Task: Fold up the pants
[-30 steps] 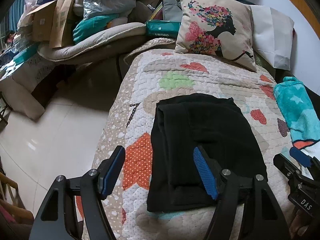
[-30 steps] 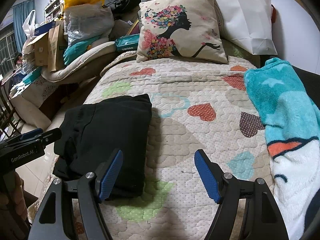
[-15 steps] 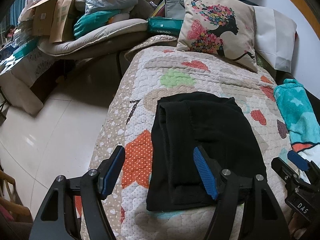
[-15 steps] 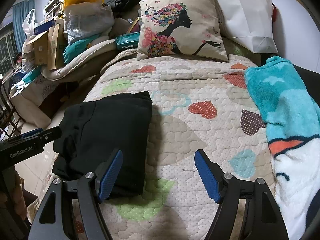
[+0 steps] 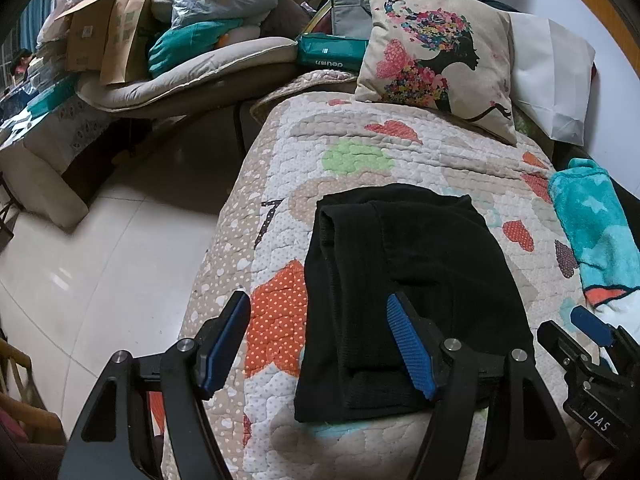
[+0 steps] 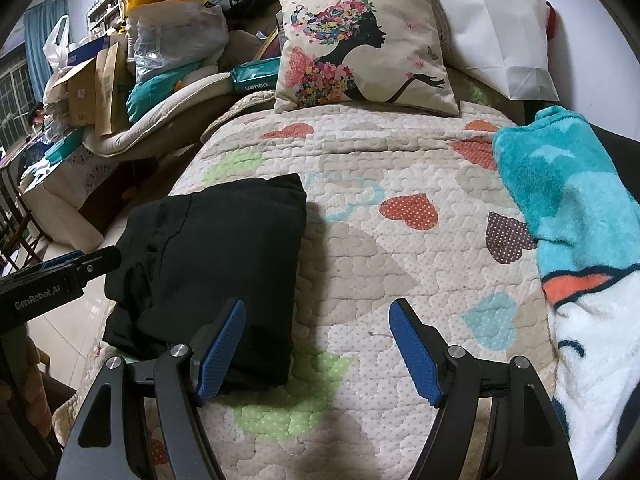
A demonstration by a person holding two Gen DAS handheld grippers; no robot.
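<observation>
— Where are the pants now?
— The black pants [image 5: 404, 280] lie folded on the heart quilt [image 6: 400, 264], near its left edge.
— And the grippers?
— The left gripper [image 5: 320, 344] and right gripper [image 6: 318, 350] both stand wide apart, holding nothing.

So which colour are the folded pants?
Black pants, plain; the left wrist view shows them best.

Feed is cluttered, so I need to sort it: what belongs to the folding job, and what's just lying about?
Job: folded black fabric pants; left gripper; right gripper.

Lying about: square flower-print cushion; fluffy teal blanket; white paper bag.
</observation>
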